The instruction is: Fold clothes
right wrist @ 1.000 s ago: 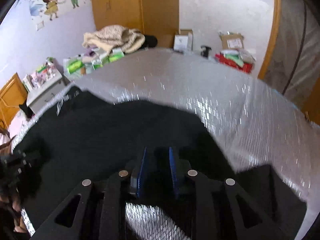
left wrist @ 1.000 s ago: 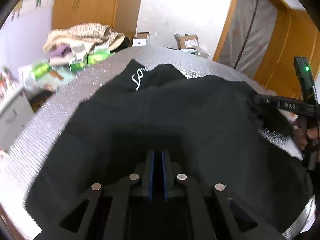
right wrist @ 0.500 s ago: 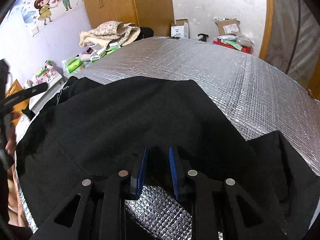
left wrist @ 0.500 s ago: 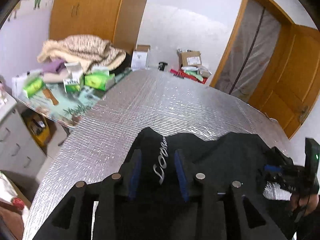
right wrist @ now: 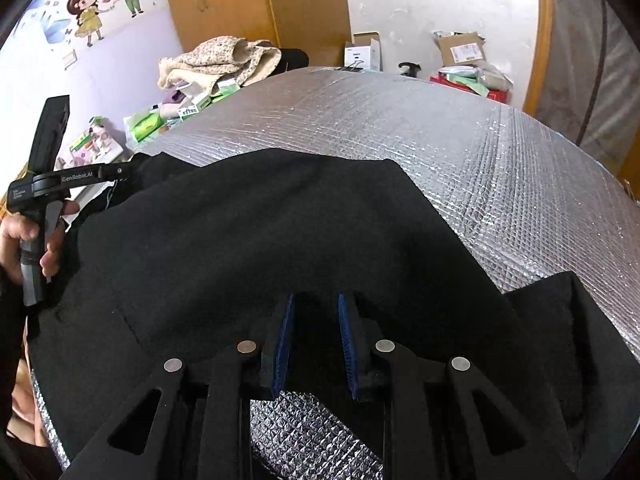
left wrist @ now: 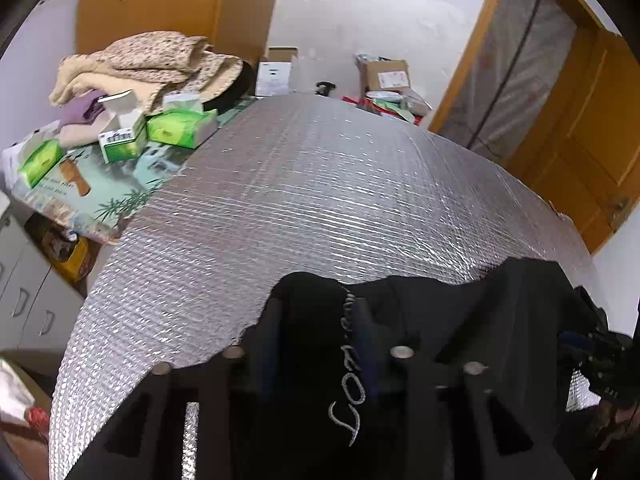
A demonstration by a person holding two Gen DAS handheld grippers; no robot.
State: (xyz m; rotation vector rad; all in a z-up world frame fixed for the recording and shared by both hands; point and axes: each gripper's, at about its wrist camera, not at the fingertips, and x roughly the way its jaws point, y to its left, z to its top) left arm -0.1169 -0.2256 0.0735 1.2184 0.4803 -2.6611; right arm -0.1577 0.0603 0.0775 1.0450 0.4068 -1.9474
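A black garment [left wrist: 460,320] [right wrist: 260,220] lies spread on the silver quilted mat [left wrist: 320,200]. Its edge with white lettering [left wrist: 348,412] runs up between the jaws of my left gripper [left wrist: 318,312]. Those jaws are closing around the edge, and blur hides whether the pads touch it. In the right wrist view, the left gripper [right wrist: 120,170] reaches the garment's far left corner, held by a hand [right wrist: 24,232]. My right gripper [right wrist: 314,300] is shut on a thick fold of the garment's near edge. It shows dimly at the right rim of the left wrist view [left wrist: 592,344].
Beyond the mat's far left corner sit a beige blanket pile [left wrist: 152,56], green tissue packs [left wrist: 180,128] and a patterned side table [left wrist: 100,196]. Cardboard boxes [left wrist: 384,76] stand at the far wall. A wooden door [left wrist: 580,128] is on the right, white drawers [left wrist: 24,300] on the left.
My left gripper left the middle of the garment, swung out to its lettered edge and opened wide; its jaws now stand narrower around that edge. The right gripper has kept its grip and place.
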